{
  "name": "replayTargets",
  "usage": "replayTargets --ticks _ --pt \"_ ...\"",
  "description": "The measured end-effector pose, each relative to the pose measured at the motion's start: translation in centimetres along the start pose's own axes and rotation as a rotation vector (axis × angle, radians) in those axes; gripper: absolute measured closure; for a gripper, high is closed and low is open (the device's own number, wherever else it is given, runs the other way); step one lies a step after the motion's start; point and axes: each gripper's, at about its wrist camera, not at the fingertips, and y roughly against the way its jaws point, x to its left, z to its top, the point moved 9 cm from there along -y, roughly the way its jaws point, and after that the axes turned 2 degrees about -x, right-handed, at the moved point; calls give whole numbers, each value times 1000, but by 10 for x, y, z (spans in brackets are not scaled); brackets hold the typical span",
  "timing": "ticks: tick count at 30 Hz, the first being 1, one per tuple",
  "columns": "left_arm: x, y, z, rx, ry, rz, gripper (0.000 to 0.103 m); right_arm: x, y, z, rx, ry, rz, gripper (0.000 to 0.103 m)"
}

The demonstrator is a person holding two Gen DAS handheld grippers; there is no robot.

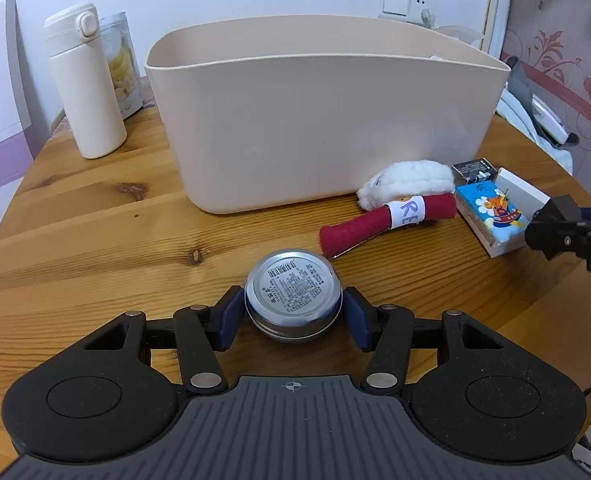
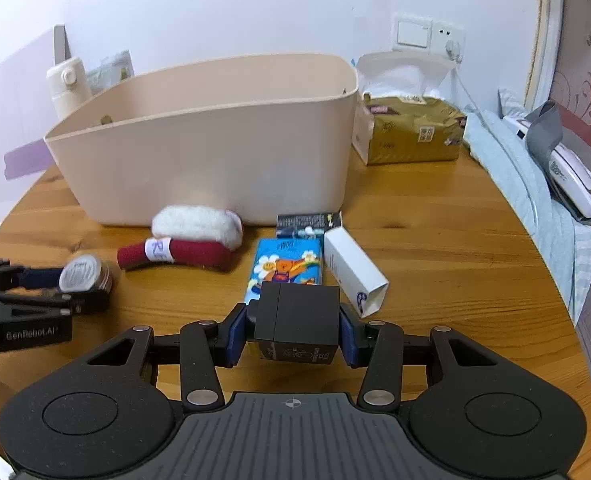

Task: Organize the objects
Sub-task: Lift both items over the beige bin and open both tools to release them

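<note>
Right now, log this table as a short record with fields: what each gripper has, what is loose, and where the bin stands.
left gripper: jaws shut on the round tin
right gripper: jaws shut on the black box
bin: beige, upright on the wooden table, behind the loose items
loose items: white fluffy item, red roll with a paper band, cartoon tissue pack, white carton lying on its side, small dark box
left of bin: white flask
right of bin: gold pack
</note>
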Motion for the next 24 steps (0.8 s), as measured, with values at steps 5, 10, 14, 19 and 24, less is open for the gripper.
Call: replayTargets --ticks 5,10,14,19,24 --pt "1 10 4 -21 0 3 48 -5 5 6 -22 -25 6 60" --pt "3 20 10 -41 9 -4 48 -8 14 14 -56 -31 8 60" --pt "3 29 16 -61 7 -12 48 -9 19 22 -80 -31 13 60" --pt "5 43 27 -100 -1 -12 48 -10 24 32 -113 -38 15 60" --pt "5 56 40 -139 -9 -17 48 -9 32 44 -152 -41 17 60"
